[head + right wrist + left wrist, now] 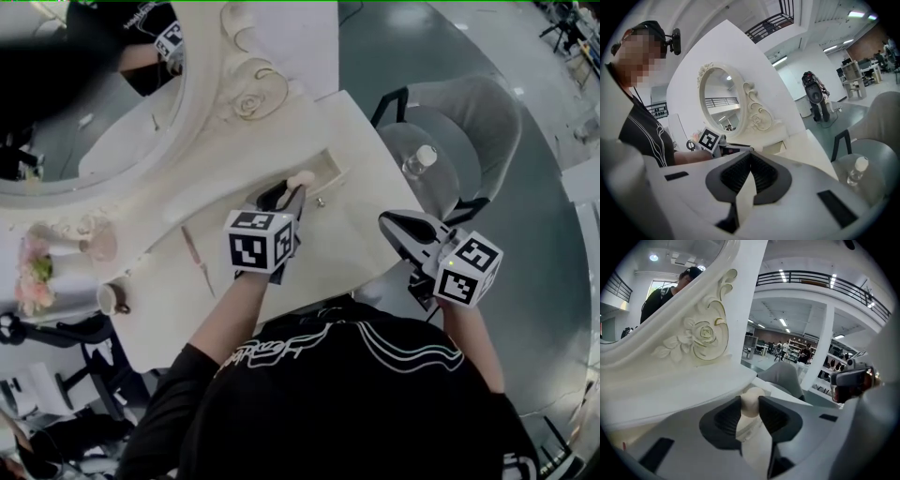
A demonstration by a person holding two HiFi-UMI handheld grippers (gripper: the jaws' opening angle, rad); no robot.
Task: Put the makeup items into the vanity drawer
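Vanity table (366, 220): mirror (84, 103) standing along its far-left side. Drawer (326, 172) sitting open at mirror's base, over tabletop. Round item (302, 177) sitting betw. jaws of left gripper (296, 187), just above drawer. Slim stick (194, 251) lying on tabletop, left of that gripper. Cup (112, 298) & flowers (33, 277) standing further left, at table's end. Chair (473, 112) standing rt of table; bottle (419, 159) sitting on its seat.

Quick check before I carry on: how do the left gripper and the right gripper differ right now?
The left gripper's jaws are clamped on a beige rounded makeup item; the right gripper's jaws are shut together with nothing between them. In the head view the left gripper reaches over the vanity top at the open drawer, while the right gripper hangs at the top's right corner, nearer the chair. Both carry a marker cube.
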